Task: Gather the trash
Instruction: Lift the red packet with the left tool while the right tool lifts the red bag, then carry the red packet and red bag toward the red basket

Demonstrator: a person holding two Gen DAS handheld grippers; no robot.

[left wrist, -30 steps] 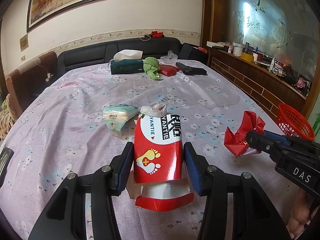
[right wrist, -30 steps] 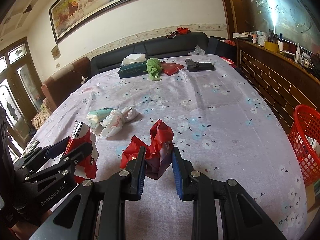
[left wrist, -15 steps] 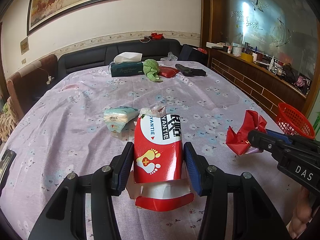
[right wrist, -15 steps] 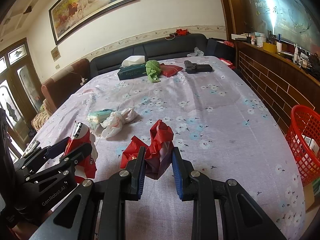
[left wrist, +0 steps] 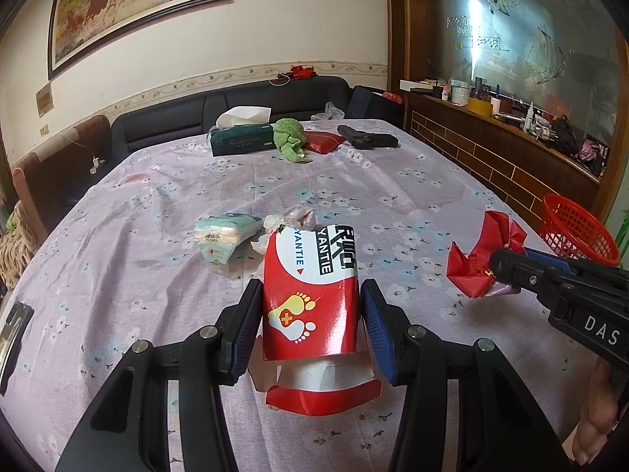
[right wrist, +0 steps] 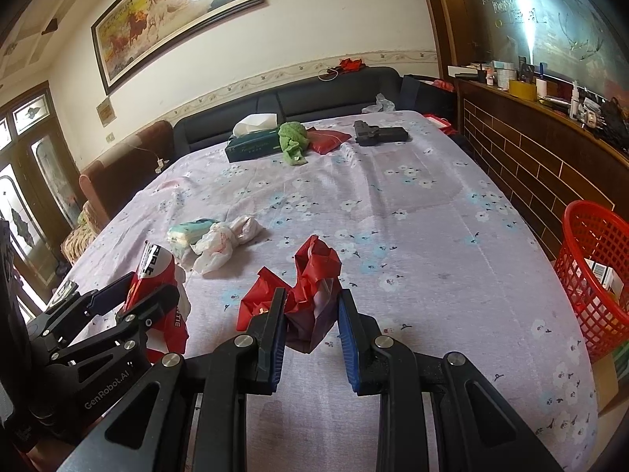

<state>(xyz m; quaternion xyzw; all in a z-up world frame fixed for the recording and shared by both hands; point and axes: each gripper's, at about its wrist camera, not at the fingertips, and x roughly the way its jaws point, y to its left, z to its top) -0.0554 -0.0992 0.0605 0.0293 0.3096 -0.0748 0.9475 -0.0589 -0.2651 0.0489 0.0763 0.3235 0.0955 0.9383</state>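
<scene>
My left gripper is shut on a red and white foot-print carton, held above the table; the carton shows in the right wrist view too. My right gripper is shut on a crumpled red wrapper, also seen in the left wrist view. A red mesh trash basket stands off the table's right edge, with some packaging inside. A tissue pack and a crumpled white plastic bag lie on the table ahead.
The table has a floral purple cloth. At its far end lie a green tissue box, a green cloth, a red pouch and a black case. A brick-faced counter runs along the right.
Both grippers have risen a little and drawn back, each still holding its piece of trash. Nothing on the table has moved.
</scene>
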